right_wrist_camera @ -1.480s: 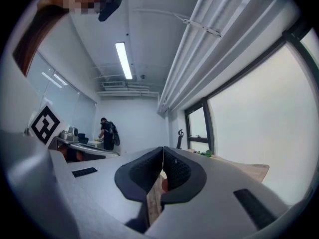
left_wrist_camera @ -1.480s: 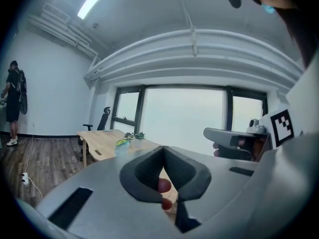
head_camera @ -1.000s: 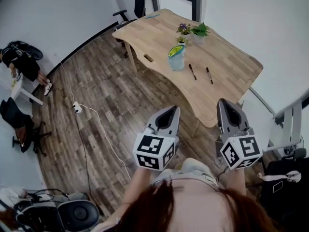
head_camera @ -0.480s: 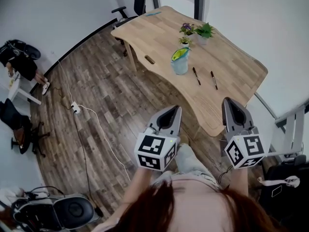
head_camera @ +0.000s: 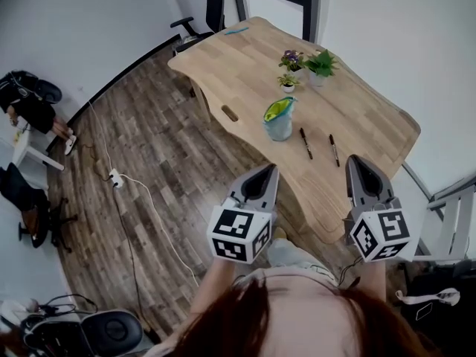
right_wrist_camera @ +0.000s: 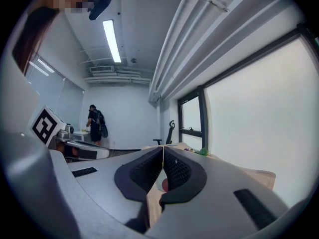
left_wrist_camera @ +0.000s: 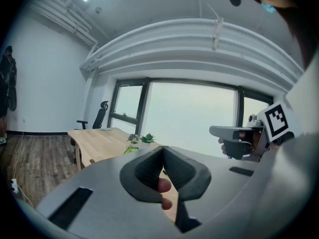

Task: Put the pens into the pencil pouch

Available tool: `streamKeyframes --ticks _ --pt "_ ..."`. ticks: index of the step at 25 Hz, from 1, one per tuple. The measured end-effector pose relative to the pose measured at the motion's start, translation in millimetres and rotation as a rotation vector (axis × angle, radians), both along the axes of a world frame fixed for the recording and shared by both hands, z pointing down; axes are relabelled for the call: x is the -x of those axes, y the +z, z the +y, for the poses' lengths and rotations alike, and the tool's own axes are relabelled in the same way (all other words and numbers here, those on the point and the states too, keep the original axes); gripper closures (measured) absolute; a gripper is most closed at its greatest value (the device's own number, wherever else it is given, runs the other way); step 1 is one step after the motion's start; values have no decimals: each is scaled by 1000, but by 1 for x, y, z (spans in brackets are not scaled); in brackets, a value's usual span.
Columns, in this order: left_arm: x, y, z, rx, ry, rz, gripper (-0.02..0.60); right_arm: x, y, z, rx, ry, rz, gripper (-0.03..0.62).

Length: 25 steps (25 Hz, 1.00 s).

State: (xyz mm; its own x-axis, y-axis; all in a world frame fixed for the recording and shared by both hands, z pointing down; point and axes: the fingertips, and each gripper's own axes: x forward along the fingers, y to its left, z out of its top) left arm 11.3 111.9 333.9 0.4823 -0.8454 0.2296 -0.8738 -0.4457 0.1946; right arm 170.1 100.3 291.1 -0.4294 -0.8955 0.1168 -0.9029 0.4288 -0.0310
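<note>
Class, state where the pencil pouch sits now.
In the head view, the pencil pouch stands on the wooden table, left of two pens, before the potted plants.

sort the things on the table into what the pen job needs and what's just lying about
For the job: pencil pouch; pen by it; second pen.
Lying about: potted plants; blue item at table's far end.

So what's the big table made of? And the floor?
The table looks like pale wood with a smooth matte top: faint grain lines run along it. The floor looks like darker wood-pattern planks in mixed brown and grey. I can't tell whether it is real wood or laminate.
</note>
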Motion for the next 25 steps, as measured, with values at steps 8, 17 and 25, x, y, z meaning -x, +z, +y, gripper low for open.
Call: streamKeyframes --ticks 8,17,25 --pt "12 8 -83 25 -40 -8 578 -13 8 -76 31 -1 16 591" --pt "28 27 -147 95 -60 -56 577 -16 29 -135 90 -17 46 589" --pt "37 51 -190 155 13 -72 575 -11 58 -170 154 19 80 586"
